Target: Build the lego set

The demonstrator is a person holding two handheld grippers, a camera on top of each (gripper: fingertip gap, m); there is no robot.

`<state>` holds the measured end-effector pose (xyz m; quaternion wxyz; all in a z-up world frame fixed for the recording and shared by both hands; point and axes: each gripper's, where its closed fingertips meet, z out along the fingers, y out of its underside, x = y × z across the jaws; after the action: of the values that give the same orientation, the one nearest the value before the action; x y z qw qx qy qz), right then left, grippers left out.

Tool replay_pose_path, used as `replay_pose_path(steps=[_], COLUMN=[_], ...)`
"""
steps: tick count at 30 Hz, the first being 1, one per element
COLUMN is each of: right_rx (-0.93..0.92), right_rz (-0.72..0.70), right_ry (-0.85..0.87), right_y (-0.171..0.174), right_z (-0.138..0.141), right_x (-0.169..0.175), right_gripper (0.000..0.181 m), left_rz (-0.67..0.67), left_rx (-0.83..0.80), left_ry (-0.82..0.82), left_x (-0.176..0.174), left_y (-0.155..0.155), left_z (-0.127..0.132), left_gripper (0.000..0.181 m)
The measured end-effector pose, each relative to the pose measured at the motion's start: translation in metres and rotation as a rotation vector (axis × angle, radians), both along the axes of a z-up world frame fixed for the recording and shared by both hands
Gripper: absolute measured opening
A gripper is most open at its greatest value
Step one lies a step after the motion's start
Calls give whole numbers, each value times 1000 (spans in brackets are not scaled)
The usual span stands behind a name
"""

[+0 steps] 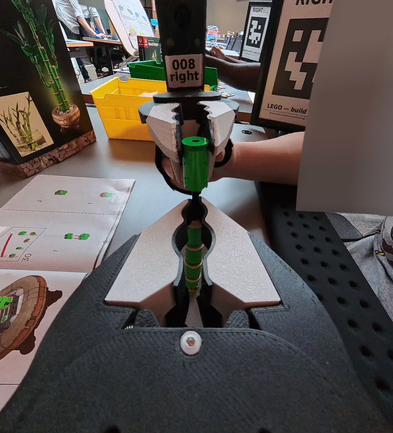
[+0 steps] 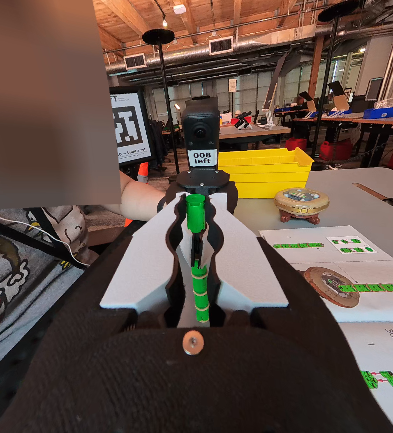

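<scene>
A green bamboo stalk (image 1: 193, 257) with tan rings sits on a black axle (image 1: 195, 194) and shows through the gap between my left fingers. My left gripper (image 1: 194, 207) is shut on the axle just above the stalk. My right gripper (image 1: 195, 180) faces it from above, shut on a plain green cylinder (image 1: 195, 161) at the axle's upper end. A short bare stretch of axle separates cylinder and stalk. In the right wrist view my right gripper (image 2: 196, 201) grips the cylinder (image 2: 195, 213), with the left gripper (image 2: 197, 255) and ringed stalk (image 2: 200, 293) below.
The round tan pot base (image 2: 301, 201) stands on the table (image 2: 345, 187) near a yellow bin (image 2: 265, 173). The open instruction booklet (image 1: 62, 222) lies at front left, the set's box (image 1: 26, 82) behind it. A green bin (image 1: 148, 68) and marker signs (image 1: 291, 58) stand at the back. The tips of one gripper are about 6 cm away from the tips of the other.
</scene>
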<state>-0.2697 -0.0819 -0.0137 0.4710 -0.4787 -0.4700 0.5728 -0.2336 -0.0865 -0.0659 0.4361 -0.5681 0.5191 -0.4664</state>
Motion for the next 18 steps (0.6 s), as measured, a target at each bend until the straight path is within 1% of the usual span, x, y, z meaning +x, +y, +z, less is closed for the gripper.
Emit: replay_pose_path(steps=[11,18], right_rx=[-22,114], right_rz=[14,58], right_ry=[4,10], right_y=[-1,-21], right_z=[2,7], right_x=[-2,-2], right_gripper=[15,15], left_rz=[-4,-55], left_rx=[10,142], left_ry=[-5,-17], left_x=[0,2], left_y=[-1,-18], left_z=[0,4], left_gripper=[3,2])
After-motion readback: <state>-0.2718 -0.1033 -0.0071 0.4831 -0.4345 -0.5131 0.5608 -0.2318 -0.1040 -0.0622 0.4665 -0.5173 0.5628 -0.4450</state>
